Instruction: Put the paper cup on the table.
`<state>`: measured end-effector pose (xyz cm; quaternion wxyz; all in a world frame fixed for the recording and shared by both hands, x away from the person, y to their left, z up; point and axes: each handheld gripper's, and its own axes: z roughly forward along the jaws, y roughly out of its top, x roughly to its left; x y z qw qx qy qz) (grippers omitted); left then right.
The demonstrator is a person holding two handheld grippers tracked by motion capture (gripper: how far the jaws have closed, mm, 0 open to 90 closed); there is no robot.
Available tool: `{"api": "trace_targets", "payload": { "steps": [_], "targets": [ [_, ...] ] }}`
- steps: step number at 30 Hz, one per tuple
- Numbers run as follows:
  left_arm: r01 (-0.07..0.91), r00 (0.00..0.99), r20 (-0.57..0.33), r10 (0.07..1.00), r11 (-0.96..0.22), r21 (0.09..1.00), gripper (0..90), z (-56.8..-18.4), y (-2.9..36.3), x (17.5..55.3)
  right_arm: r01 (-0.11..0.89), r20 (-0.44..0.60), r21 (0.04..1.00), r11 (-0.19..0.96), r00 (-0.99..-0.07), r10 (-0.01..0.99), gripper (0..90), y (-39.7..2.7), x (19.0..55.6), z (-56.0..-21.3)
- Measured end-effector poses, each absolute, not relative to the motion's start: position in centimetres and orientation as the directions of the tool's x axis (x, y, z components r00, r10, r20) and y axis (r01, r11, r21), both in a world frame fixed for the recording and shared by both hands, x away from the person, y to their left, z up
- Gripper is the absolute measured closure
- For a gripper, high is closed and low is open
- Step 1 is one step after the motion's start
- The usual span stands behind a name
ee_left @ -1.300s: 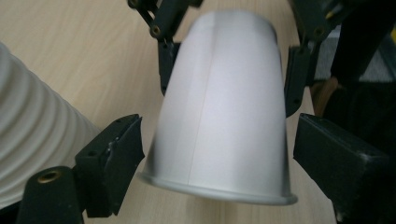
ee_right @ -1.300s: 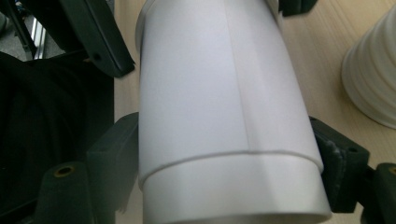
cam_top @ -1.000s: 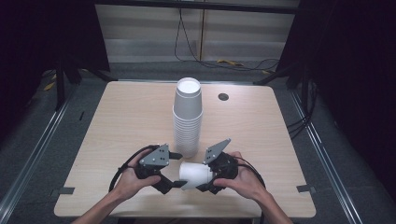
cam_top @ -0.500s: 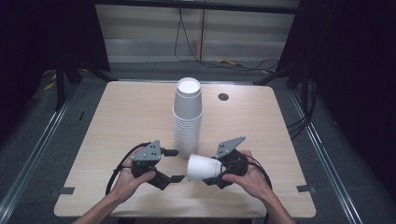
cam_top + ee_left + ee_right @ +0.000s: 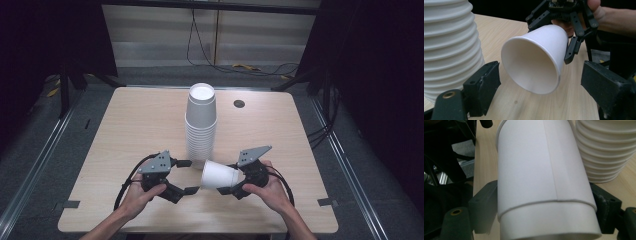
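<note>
A white paper cup (image 5: 220, 175) lies on its side in the air just above the table, and my right gripper (image 5: 226, 179) is shut on its base end. Its mouth faces my left gripper (image 5: 189, 176), which stands open a short way to the left with nothing between its jaws. The left gripper view looks into the cup (image 5: 536, 65) past my own spread jaws. From the right gripper the cup's wall (image 5: 541, 177) sits tight between both pads. A tall stack of white paper cups (image 5: 201, 120) stands upside down just behind the two grippers.
The light wooden table (image 5: 140, 125) has a small dark round grommet (image 5: 239, 104) at the back right of the stack. Bare tabletop lies on both sides of the stack. Dark floor and rails surround the table.
My right gripper has drawn the cup to the right, away from the left gripper, and a gap has opened between the cup's mouth and the left jaws. The left hand stayed nearly still.
</note>
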<state>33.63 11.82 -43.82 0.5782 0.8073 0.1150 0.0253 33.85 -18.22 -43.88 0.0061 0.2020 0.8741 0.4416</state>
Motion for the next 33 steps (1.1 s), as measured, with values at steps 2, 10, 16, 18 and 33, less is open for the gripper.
{"api": "trace_targets", "payload": {
  "steps": [2, 10, 16, 18, 33],
  "targets": [
    [0.158, 0.971, -0.094, 0.22, -0.297, 0.942, 15.4, -43.8, 11.9, 33.6, 0.351, 0.183, 0.795, 0.495, -0.916, 0.356, 20.6, -18.4, 33.9, -44.2],
    [0.178, 0.966, -0.117, 0.232, -0.259, 0.95, 15.3, -43.7, 12.2, 33.8, 0.333, 0.206, 0.855, 0.397, -0.922, 0.329, 20.6, -18.7, 34.0, -44.4],
    [0.182, 0.965, -0.13, 0.227, -0.227, 0.957, 15.3, -43.6, 12.3, 33.8, 0.318, 0.217, 0.885, 0.341, -0.928, 0.302, 20.6, -18.4, 33.9, -44.6],
    [0.179, 0.966, -0.129, 0.225, -0.223, 0.958, 15.3, -43.6, 12.3, 33.8, 0.308, 0.209, 0.89, 0.337, -0.931, 0.299, 20.6, -18.4, 33.9, -44.7],
    [0.216, 0.959, -0.174, 0.223, -0.179, 0.96, 15.3, -43.8, 12.4, 33.9, 0.273, 0.213, 0.933, 0.236, -0.944, 0.252, 20.6, -17.6, 33.6, -45.6]
  ]
}}
